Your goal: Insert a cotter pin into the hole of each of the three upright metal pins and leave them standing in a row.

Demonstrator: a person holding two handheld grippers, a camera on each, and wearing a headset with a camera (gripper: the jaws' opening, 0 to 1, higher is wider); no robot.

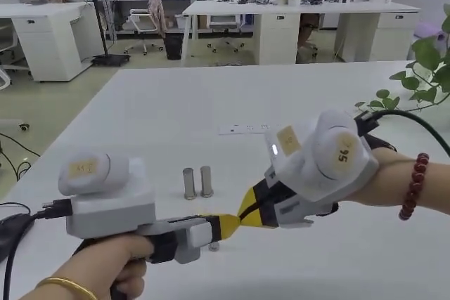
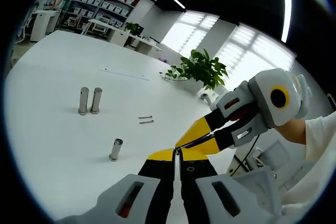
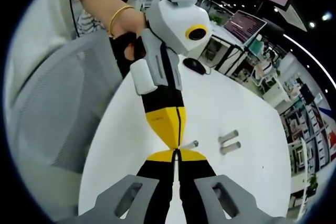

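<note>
Metal pins (image 1: 188, 183) stand as a touching pair on the white table (image 1: 295, 124); the third pin (image 2: 116, 149) stands apart, and two cotter pins (image 2: 146, 119) lie near. The left gripper (image 2: 177, 153) and the right gripper (image 3: 177, 155) meet tip to tip above the table. Both have their jaws pressed together, and I cannot tell if something is between them.

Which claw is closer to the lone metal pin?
Left, narrowly. The left claw hangs beside the lone metal pin; the right claw meets it tip to tip from beyond.

Two plain silver metal pins (image 2: 83, 100) stand upright just beside each other, well beyond the left tongs (image 2: 177, 155). A third pin (image 2: 115, 149) stands alone nearer the tongs' tips, and two small cotter pins (image 2: 146, 119) lie flat on the table (image 2: 47, 77) past them
</note>
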